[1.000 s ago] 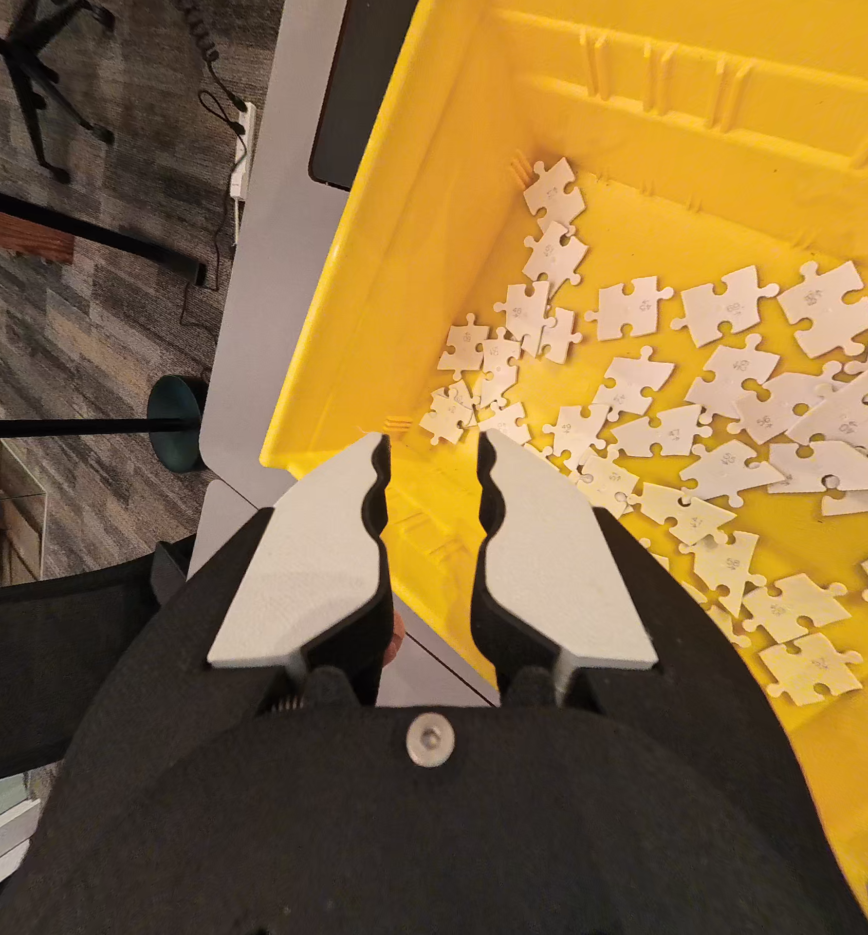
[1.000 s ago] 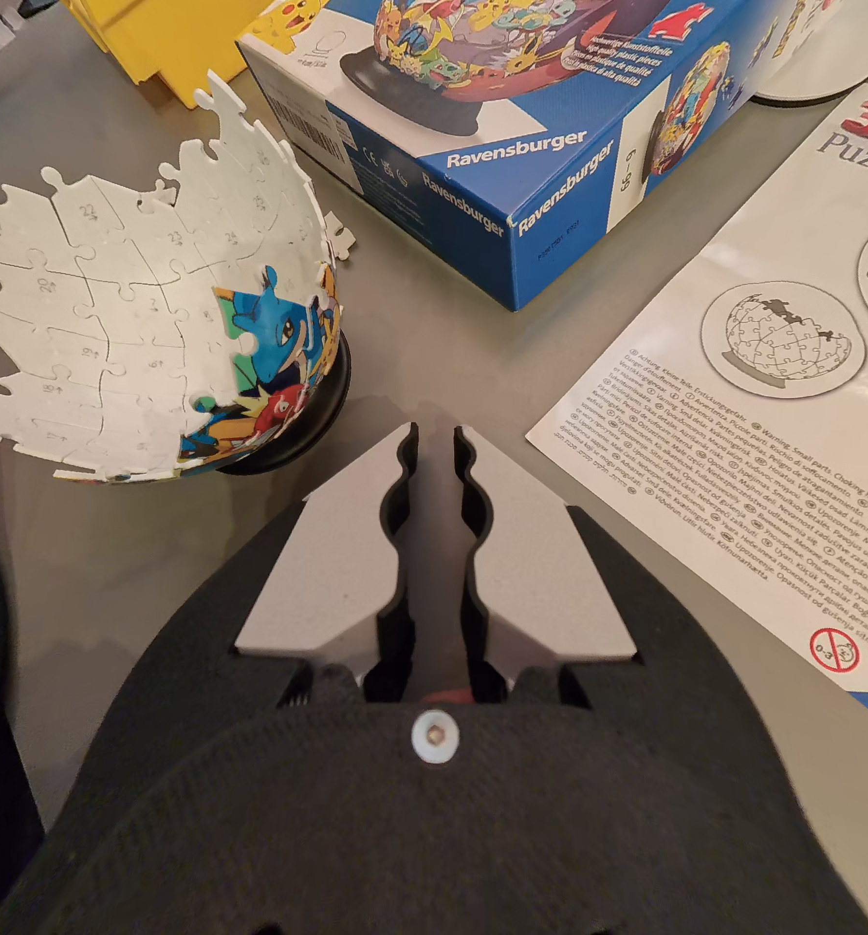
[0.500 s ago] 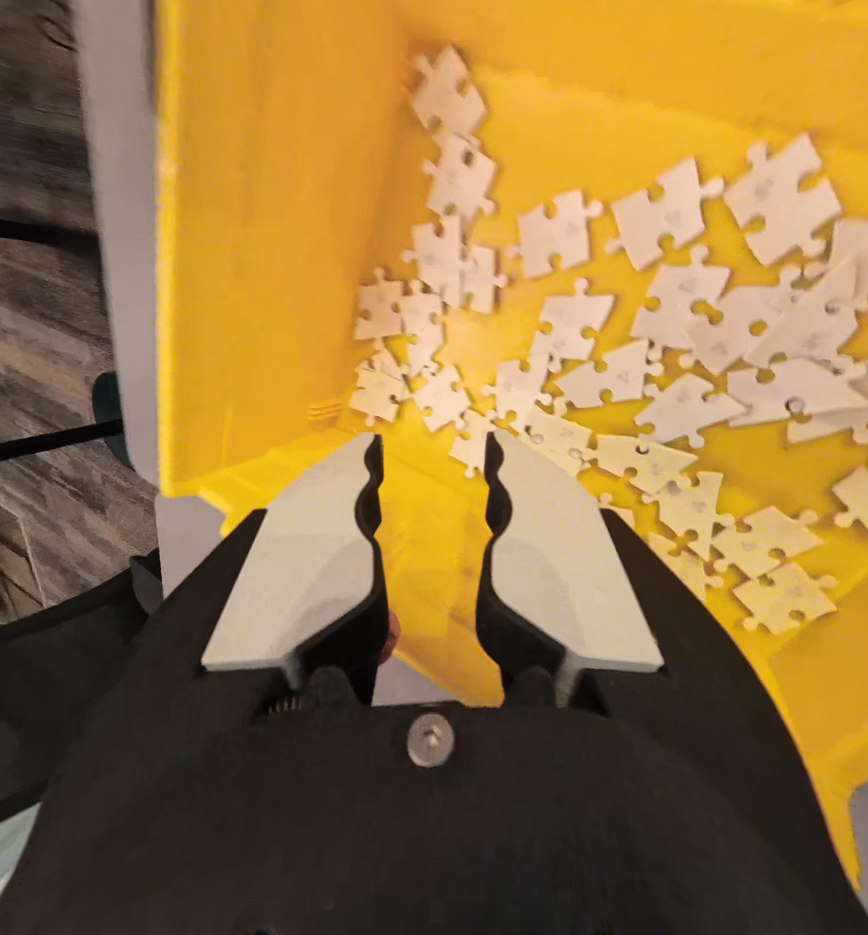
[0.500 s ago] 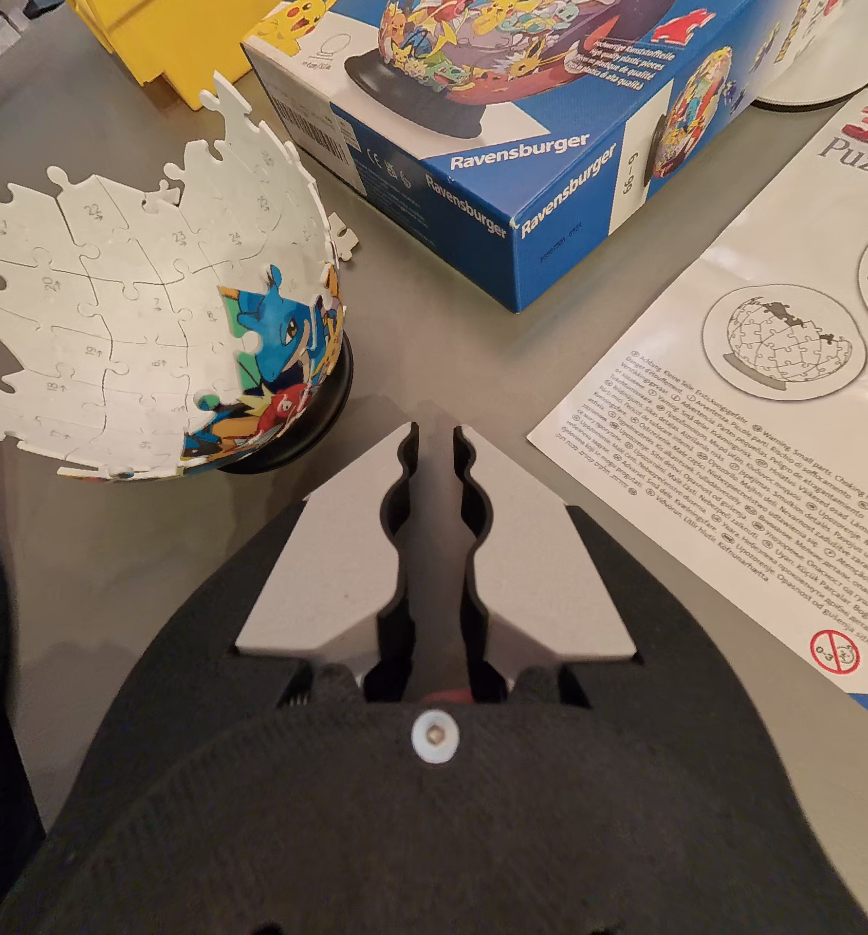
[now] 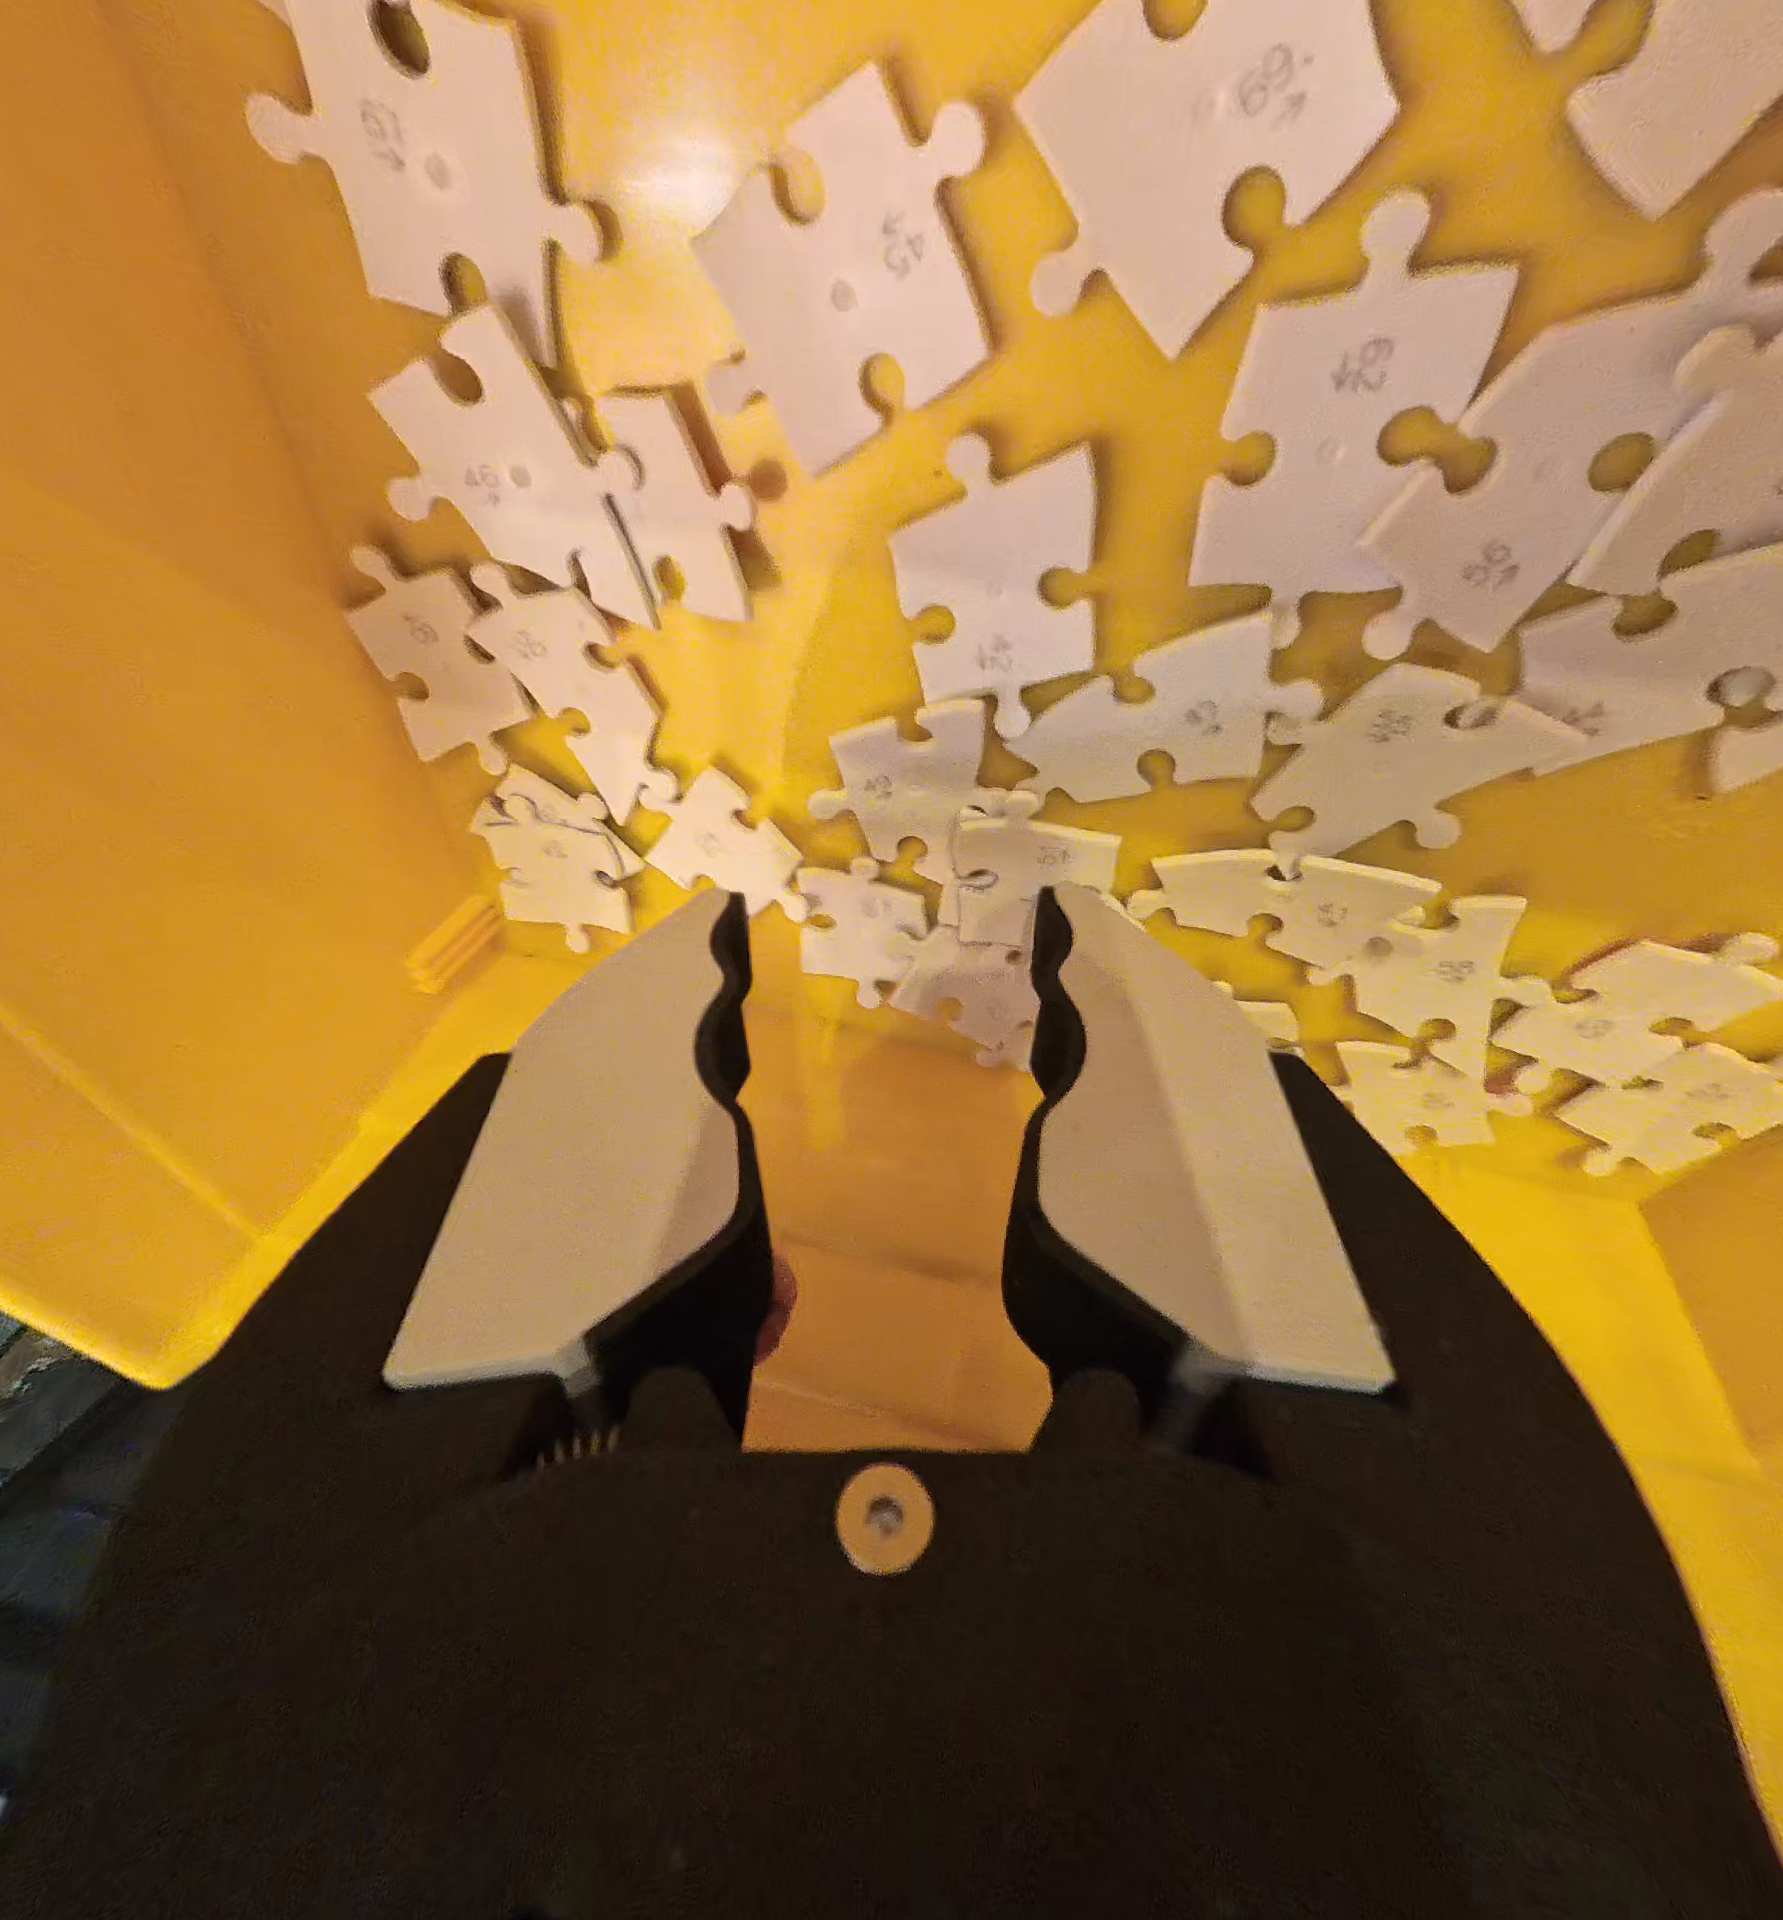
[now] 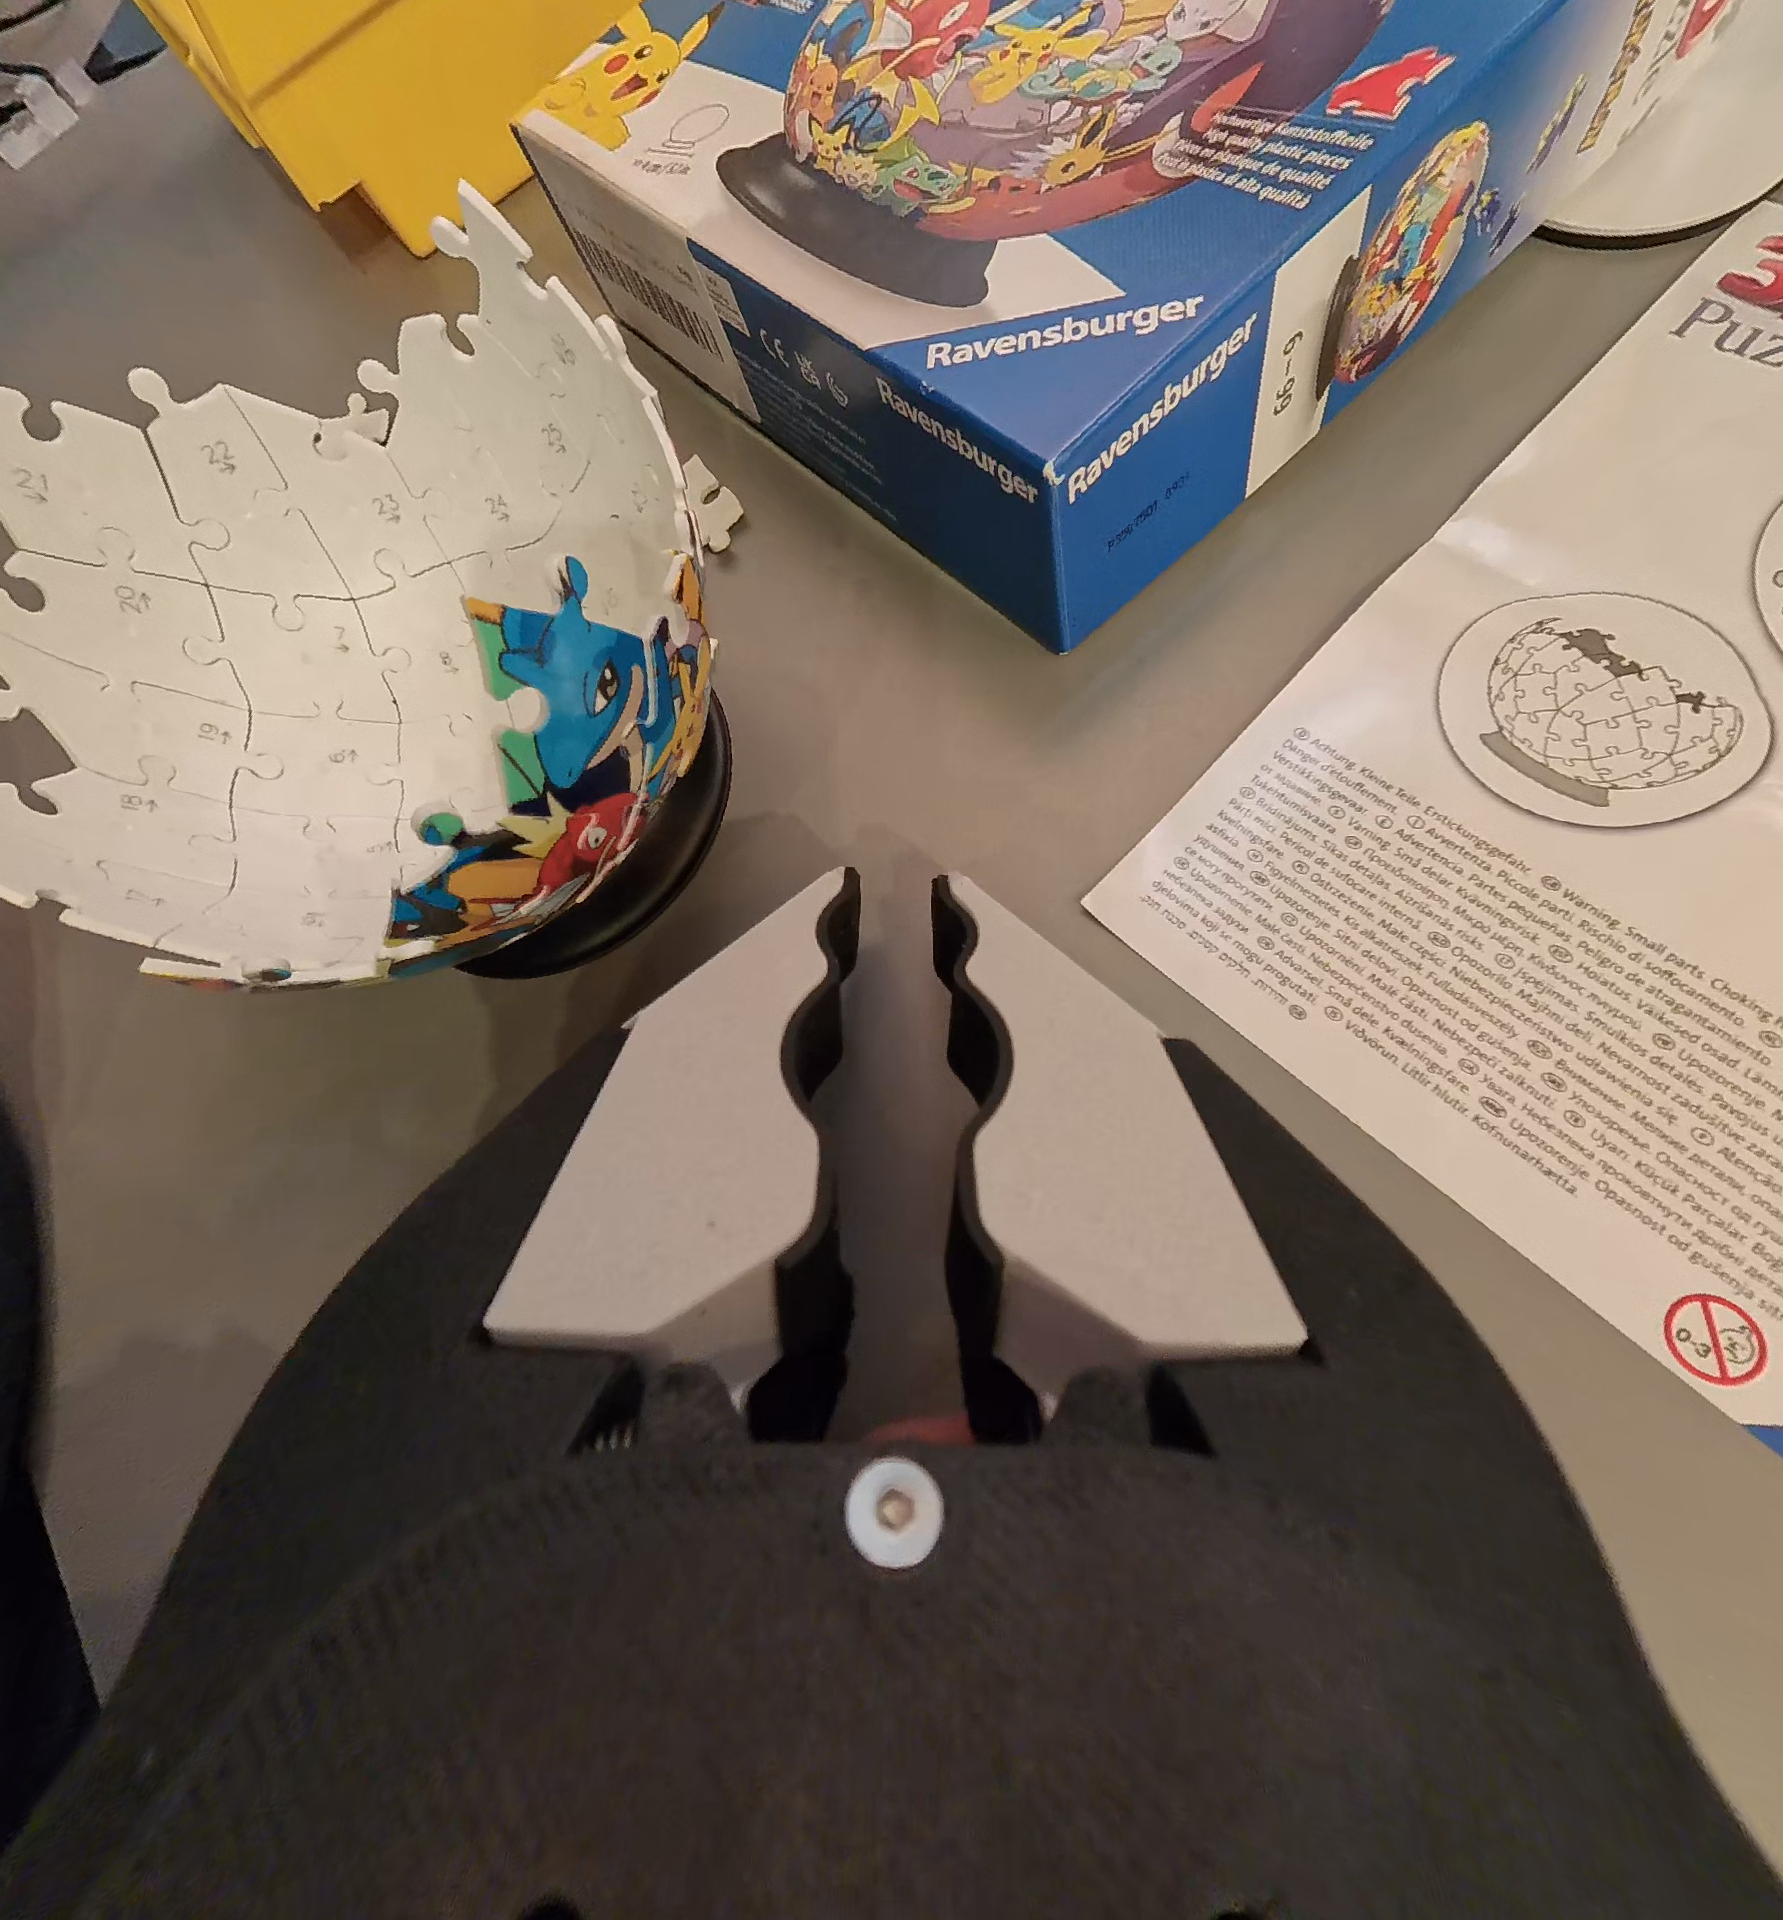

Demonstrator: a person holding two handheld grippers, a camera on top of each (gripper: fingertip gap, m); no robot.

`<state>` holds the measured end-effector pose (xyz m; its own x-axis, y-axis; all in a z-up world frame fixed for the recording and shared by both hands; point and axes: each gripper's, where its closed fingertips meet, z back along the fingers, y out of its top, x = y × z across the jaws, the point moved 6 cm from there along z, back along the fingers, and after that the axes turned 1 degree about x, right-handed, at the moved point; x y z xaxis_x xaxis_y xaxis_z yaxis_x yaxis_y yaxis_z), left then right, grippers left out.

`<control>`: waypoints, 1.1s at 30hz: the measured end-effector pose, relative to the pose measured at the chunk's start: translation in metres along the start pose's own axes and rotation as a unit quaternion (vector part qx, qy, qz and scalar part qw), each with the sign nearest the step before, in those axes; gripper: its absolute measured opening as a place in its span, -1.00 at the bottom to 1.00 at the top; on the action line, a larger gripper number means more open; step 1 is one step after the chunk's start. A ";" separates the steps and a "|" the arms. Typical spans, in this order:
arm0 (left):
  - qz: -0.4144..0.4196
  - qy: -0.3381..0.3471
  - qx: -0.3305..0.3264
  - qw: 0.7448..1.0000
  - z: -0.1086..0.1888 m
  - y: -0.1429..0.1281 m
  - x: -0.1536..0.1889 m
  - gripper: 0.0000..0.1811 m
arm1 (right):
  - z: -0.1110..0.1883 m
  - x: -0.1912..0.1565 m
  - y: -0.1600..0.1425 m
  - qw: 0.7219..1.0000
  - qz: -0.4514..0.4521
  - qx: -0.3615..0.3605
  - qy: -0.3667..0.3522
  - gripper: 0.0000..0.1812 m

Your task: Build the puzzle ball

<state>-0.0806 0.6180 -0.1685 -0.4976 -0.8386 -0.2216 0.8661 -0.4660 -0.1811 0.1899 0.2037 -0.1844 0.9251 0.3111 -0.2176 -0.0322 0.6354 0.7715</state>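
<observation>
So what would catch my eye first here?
Probably the half-built puzzle ball, a white bowl of joined pieces with bright cartoon art on its outside, sitting on a black stand left of the right gripper. Then the yellow bin, its floor strewn with loose white pieces, where the open left gripper reaches in.

Yellow bin (image 5: 170, 727): smooth moulded plastic, slight sheen, glare spot on the floor. Loose puzzle pieces (image 5: 991, 582): matt white backs, look like rigid plastic. Left gripper (image 5: 885, 914): matt pale-grey fingers, faintly grainy, on a rough black body. Right gripper (image 6: 895, 883): same finish, layered ridges on the black body. Half-built puzzle ball (image 6: 274, 665): matt white inside, glossy print outside. Stand (image 6: 658, 852): glossy black. Box (image 6: 1022, 312): semi-gloss printed card. Instruction sheet (image 6: 1552, 894): matt paper. Table (image 6: 918, 727): smooth grey satin.
</observation>
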 end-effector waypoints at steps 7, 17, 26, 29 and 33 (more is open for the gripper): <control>0.008 -0.070 0.088 0.994 0.010 0.023 0.006 -0.29 | 0.000 0.000 0.000 1.000 0.001 0.002 0.000 -0.86; 0.098 0.059 0.126 0.985 0.037 -0.007 -0.043 -0.38 | 0.001 0.000 0.000 1.000 -0.004 0.005 0.003 -0.86; 0.106 0.080 0.120 0.984 0.036 -0.015 -0.046 -0.43 | 0.001 0.001 0.000 1.000 -0.005 0.005 0.003 -0.86; 0.109 0.082 0.123 0.983 0.036 -0.017 -0.046 -0.46 | 0.001 0.001 0.000 1.000 -0.005 0.005 0.003 -0.86; 0.101 0.068 0.122 0.985 0.033 -0.015 -0.042 -0.46 | 0.001 0.001 0.000 1.000 -0.005 0.005 0.003 -0.86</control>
<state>-0.0708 0.6508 -0.1244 -0.3015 -0.8833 -0.3590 0.9256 -0.3615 0.1121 0.1909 0.2036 -0.1837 0.9229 0.3089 -0.2297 -0.0187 0.6319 0.7748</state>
